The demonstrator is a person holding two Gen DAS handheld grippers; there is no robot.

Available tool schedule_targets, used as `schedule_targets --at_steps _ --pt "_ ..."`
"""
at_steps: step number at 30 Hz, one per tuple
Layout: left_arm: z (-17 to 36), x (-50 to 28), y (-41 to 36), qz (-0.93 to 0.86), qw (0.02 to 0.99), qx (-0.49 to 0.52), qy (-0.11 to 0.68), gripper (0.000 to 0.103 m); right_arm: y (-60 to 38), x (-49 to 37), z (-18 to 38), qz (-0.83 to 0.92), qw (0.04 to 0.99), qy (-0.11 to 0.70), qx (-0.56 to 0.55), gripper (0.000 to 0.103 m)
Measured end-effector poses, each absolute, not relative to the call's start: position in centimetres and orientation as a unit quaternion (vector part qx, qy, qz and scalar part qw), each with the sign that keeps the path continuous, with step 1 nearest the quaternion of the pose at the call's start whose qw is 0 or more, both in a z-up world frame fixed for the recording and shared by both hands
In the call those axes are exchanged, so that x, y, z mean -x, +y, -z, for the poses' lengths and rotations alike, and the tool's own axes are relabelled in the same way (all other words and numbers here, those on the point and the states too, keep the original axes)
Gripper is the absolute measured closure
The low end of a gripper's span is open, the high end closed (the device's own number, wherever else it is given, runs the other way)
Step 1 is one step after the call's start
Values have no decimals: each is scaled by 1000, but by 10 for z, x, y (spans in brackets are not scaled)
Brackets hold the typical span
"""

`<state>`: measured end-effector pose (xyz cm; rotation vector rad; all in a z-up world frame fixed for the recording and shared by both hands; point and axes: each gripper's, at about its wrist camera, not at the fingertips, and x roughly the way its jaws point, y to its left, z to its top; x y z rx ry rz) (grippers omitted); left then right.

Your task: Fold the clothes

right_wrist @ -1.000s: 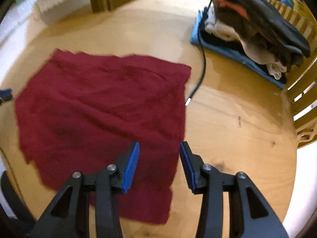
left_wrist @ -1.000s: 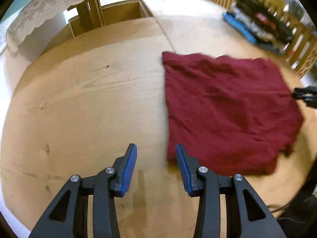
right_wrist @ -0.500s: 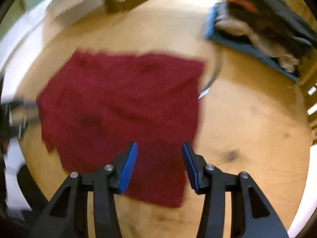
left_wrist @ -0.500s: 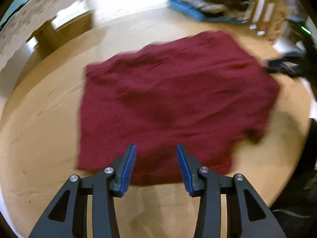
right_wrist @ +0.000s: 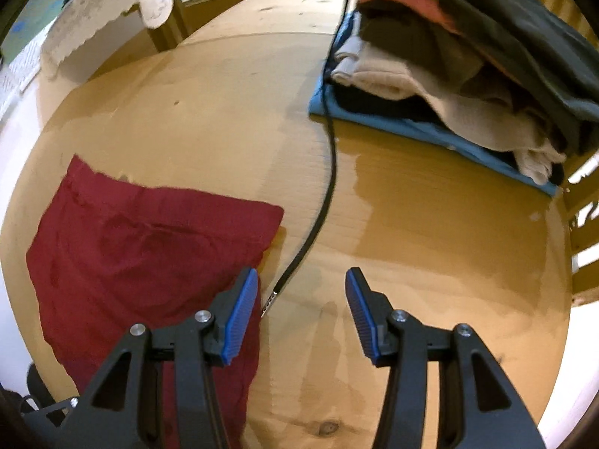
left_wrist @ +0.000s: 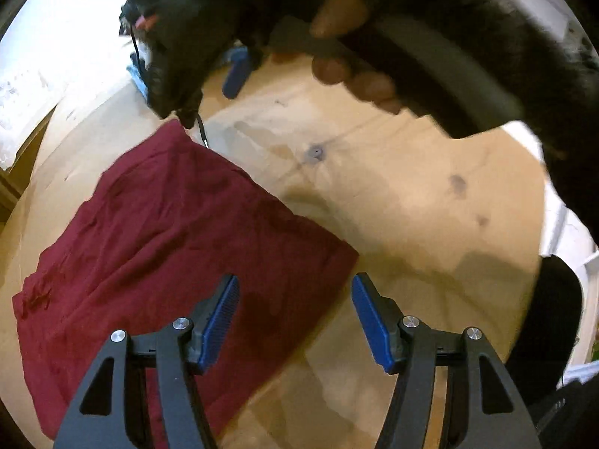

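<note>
A dark red garment [left_wrist: 179, 247] lies flat on the round wooden table [left_wrist: 411, 194]; it also shows in the right wrist view [right_wrist: 142, 254]. My left gripper [left_wrist: 294, 321] is open and empty, above the garment's near right corner. My right gripper [right_wrist: 301, 314] is open and empty, just right of the garment's right edge, over a black cable [right_wrist: 322, 202]. The right hand and its gripper [left_wrist: 337, 45] show blurred at the top of the left wrist view.
A pile of folded clothes [right_wrist: 449, 56] sits on a blue cloth [right_wrist: 430, 127] at the table's far right, by a wooden slatted rail [right_wrist: 584, 217]. A lace-covered table [right_wrist: 112, 7] stands beyond the far left edge. The table rim is close on the right.
My left gripper has swung right along the garment's near edge to its right corner. My right gripper has moved right and lower, off the garment's edge. Both jaws have opened wider.
</note>
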<state>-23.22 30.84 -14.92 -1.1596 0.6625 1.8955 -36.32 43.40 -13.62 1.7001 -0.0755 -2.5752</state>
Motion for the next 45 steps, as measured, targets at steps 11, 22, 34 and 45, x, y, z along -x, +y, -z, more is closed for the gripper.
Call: schedule_targets --at_steps 11,22,34,45 --pt "150 230 331 -749 379 465 280 42 442 367 134 838 58 -34 -541 54" --pt "149 244 305 -761 386 477 211 98 442 388 130 837 61 -43 -542 52" --pt "135 253 271 -771 393 480 145 98 420 413 161 808 84 -82 -577 90" --pt "71 273 161 -805 402 436 33 98 375 416 87 827 116 -160 -526 97"
